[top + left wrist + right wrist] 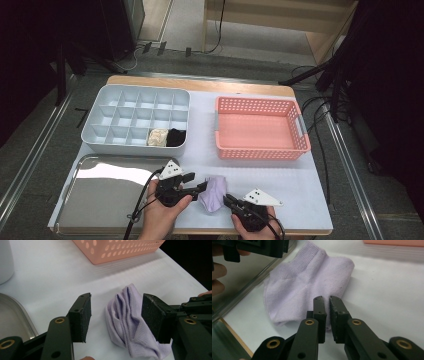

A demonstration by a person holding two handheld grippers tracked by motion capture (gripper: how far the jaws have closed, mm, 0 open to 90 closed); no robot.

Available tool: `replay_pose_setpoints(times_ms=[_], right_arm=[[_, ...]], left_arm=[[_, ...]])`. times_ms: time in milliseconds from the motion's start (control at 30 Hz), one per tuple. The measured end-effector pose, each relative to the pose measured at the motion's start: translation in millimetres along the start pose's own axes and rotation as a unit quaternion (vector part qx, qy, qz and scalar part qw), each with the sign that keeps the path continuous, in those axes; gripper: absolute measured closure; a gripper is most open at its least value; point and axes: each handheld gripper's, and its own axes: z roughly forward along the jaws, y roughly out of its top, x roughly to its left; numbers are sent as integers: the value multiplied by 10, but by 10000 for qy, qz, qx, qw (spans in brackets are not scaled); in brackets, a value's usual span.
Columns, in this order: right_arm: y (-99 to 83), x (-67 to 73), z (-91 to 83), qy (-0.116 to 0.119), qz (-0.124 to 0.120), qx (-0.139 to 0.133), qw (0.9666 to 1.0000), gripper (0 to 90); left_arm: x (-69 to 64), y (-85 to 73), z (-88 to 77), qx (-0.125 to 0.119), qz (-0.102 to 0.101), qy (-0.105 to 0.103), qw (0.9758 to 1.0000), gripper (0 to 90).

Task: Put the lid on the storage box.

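Note:
A lilac sock lies crumpled on the white table near its front edge. My left gripper is open at the sock's left side. One pad stands in front of the sock's folds and the other stands apart from it on bare table. My right gripper comes in from the sock's near right side. Its jaws are almost together over the sock's near edge and seem to pinch a thin fold. The left gripper also sits at the top left of the right gripper view.
A white divided organiser stands at the back left, with a cream sock and a black sock in neighbouring front compartments. A pink basket stands at the back right. A steel tray lies left of the sock.

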Motion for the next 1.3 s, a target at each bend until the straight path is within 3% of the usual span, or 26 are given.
replay_pose_setpoints(times_ms=[167, 267, 400, 467, 600, 667, 733, 767, 867, 967, 1167, 1300], right_arm=[[17, 13, -38, -104, -172, -28, 9998, 842], [18, 39, -42, -82, -324, -54, 9994, 842], [25, 39, -55, -178, -369, -63, 9991, 844], [24, 15, -60, -224, -377, -25, 9990, 851], [12, -22, -47, -295, -330, 52, 9990, 852], [6, -25, -52, -258, -246, 33, 9994, 831], [6, -28, -75, -308, -142, -99, 9994, 693], [10, -38, -86, -286, -4, -152, 9995, 629], [-1, -68, -95, -116, 413, -193, 9989, 576], [-24, -71, -58, -100, 542, -100, 9984, 593], [-40, -62, -35, -64, 630, 24, 9980, 793], [-27, -113, -73, -48, 638, 29, 9979, 835]], left_arm=[[-25, -6, 44, 66, -39, -145, 9999, 420], [-71, -27, 119, 300, 26, -161, 9994, 408], [-66, -64, 190, 646, 93, 153, 9978, 492], [-41, -73, 206, 729, 10, 97, 9973, 547], [-65, -86, 233, 830, 80, 139, 9964, 568], [-73, -89, 232, 848, 68, 120, 9963, 578], [-81, -95, 231, 859, 131, 55, 9962, 625], [-90, -97, 233, 849, 163, 44, 9962, 669], [-119, -108, 241, 789, 221, 82, 9966, 692], [-132, -108, 239, 767, 260, 59, 9967, 700], [-169, -116, 248, 683, 321, 6, 9971, 718], [-147, -110, 245, 684, 308, -22, 9972, 690]])
